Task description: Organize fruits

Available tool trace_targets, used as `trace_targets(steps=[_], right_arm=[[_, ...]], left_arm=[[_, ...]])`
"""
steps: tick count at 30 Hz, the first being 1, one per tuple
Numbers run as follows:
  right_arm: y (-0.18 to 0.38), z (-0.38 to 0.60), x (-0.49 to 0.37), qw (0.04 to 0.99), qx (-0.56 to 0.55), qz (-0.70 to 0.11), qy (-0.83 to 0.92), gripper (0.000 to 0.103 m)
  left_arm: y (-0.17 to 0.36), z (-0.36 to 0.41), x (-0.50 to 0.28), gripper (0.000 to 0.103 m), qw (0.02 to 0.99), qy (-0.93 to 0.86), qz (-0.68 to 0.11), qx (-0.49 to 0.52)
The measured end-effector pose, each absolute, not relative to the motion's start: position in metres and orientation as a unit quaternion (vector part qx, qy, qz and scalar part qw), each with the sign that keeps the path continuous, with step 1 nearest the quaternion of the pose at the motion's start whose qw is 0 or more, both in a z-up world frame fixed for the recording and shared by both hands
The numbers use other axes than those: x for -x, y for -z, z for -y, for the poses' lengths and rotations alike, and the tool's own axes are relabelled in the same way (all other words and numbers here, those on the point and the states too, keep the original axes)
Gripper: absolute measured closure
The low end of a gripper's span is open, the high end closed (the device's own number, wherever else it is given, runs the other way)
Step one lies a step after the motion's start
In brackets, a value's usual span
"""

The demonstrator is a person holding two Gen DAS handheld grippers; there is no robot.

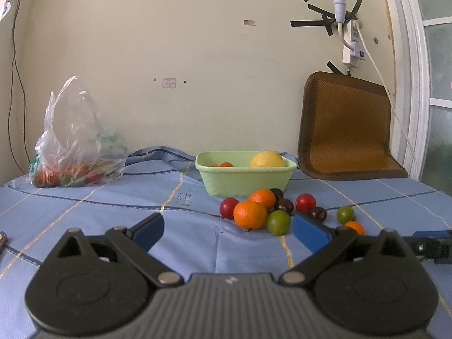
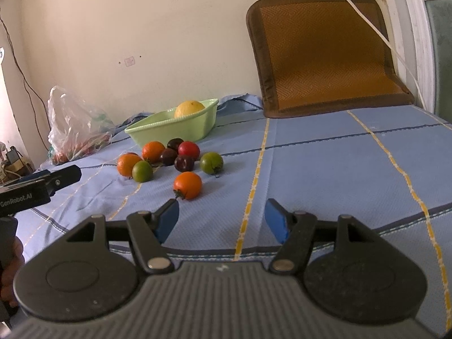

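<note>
A pale green basket stands on the blue cloth near the wall, holding a yellow fruit and a small orange one. In front of it lies a loose cluster: oranges, red tomatoes, dark plums, green fruits, and a lone orange tomato. My left gripper is open and empty, just short of the cluster. My right gripper is open and empty, near the orange tomato.
A clear plastic bag with more produce sits at the back left. A brown woven cushion leans on the wall at the right. A white cable hangs from a power strip.
</note>
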State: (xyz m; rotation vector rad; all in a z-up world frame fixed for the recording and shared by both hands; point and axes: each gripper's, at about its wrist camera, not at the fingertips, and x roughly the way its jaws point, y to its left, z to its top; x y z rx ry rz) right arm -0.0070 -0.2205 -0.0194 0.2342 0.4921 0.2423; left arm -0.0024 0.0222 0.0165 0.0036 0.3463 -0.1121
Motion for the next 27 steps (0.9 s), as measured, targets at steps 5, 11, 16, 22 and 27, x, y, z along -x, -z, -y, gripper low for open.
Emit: trace_targets(steps=[5,11,16,22,27], right_arm=[[0.0198,0.2199,0.0054,0.954,-0.114,-0.248,-0.122,0.034],[0.0193,0.2207,0.0073,0.956,-0.115,-0.242,-0.123,0.034],[0.0182,0.2174,0.0113,0.960,-0.103,-0.232,-0.121,0.034],[0.0192,0.2163,0.0074,0.959,-0.100,-0.244,-0.106,0.034],[0.0196,0.2168,0.0063,0.958,-0.102,-0.248,-0.105,0.034]], left_arm=[[-0.0168,-0.0234,0.0029,0.001,0.984,0.056,-0.172,0.003],[-0.0156,-0.0246,-0.0007,0.001,0.982,0.056,-0.181,0.008],[-0.0154,-0.0253,0.0003,0.001,0.982,0.056,-0.178,0.010],[-0.0155,-0.0261,0.0007,0.000,0.983,0.058,-0.176,0.013],[-0.0158,-0.0259,-0.0001,0.000,0.982,0.059,-0.180,0.014]])
